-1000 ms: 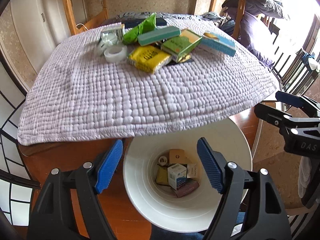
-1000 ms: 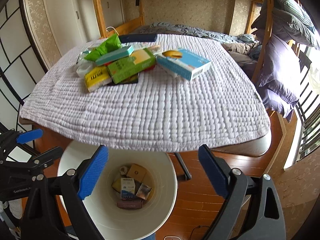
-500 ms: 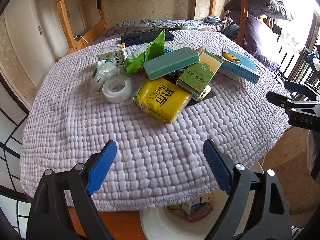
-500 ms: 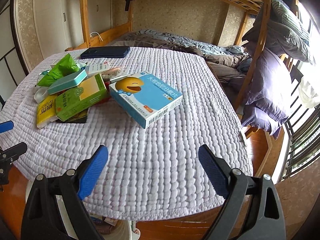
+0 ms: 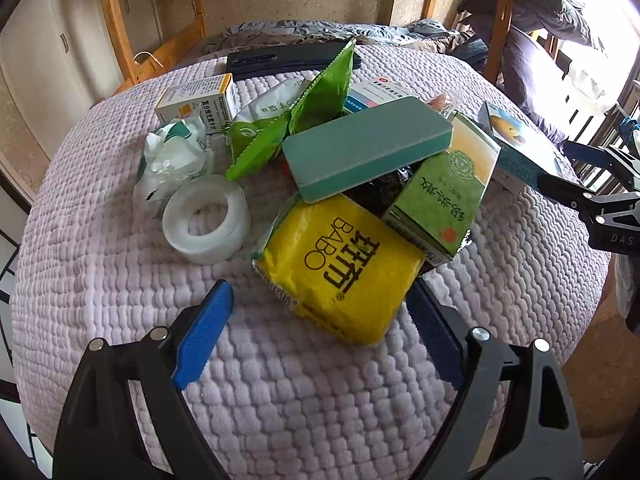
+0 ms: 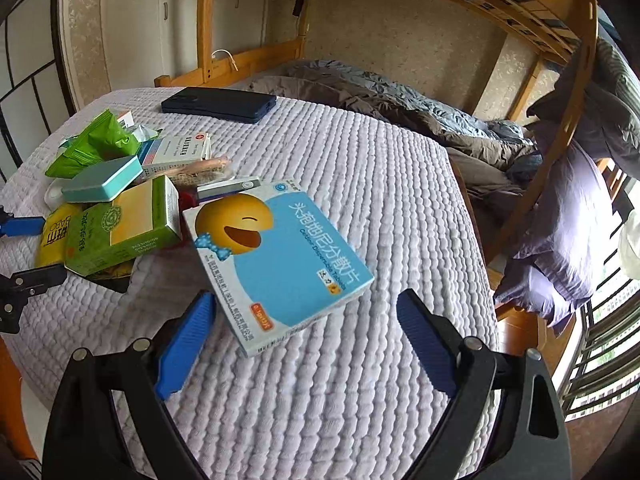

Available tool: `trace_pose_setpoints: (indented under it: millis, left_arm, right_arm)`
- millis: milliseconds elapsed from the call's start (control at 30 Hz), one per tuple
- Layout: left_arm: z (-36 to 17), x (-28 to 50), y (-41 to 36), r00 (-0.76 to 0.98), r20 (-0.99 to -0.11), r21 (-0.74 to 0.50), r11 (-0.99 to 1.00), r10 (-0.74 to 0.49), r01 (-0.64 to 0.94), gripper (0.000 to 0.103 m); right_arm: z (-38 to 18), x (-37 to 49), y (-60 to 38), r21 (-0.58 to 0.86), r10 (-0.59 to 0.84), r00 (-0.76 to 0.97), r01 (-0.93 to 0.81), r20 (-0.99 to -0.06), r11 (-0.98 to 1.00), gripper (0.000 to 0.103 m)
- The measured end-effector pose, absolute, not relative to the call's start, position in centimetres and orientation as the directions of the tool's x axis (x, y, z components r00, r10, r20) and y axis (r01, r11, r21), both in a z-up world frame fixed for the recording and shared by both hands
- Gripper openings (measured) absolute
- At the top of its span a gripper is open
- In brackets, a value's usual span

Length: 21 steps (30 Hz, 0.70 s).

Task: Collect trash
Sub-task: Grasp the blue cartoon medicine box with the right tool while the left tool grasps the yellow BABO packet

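Since the earlier frames both tongs have moved from above the white bin to above the trash on the quilted cover (image 5: pixel 120 264), and the bin is now out of view. The left tongs (image 5: pixel 320 332) have just been opening; the jaws stand wide apart, and the near corner of the yellow packet (image 5: pixel 340 264) lies between them, with no pad pressing on it. Behind the packet, a teal sponge block (image 5: pixel 368 152) rests on a green box (image 5: pixel 444 192). To the left lie a roll of clear tape (image 5: pixel 206 218), a crumpled white wrapper (image 5: pixel 172 156) and a green foil bag (image 5: pixel 304 108).

The right tongs (image 6: pixel 304 344) are open and hold nothing; they hover over the near edge of the blue medicine box (image 6: pixel 280 264), which lies flat on the cover, just right of the pile. A dark phone (image 6: pixel 220 104) lies farther back.
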<state>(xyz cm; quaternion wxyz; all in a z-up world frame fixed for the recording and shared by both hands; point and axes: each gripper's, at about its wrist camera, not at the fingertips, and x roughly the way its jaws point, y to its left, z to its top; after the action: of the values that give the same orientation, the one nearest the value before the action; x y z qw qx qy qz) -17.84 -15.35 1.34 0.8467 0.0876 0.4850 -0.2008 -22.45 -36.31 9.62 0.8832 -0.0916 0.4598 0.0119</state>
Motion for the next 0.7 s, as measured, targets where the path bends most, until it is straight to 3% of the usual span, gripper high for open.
trace_pose_setpoints:
  millis: [500,700]
  left_arm:
    - [1.3,-16.2,-17.0,0.467,-0.851,-0.015,0.898,-0.242,0.439,0.091]
    - [1.4,-16.2,-17.6,0.478,-0.846,0.004,0.893,-0.237,0.45,0.086]
  right_arm:
    - [7.7,-18.8,-35.2,-0.042,0.066,0.515,-0.195,-0.855,0.98,0.09]
    - [8.0,-19.4,-34.3,-0.039,0.081,0.527,-0.211,-0.846,0.977,0.09]
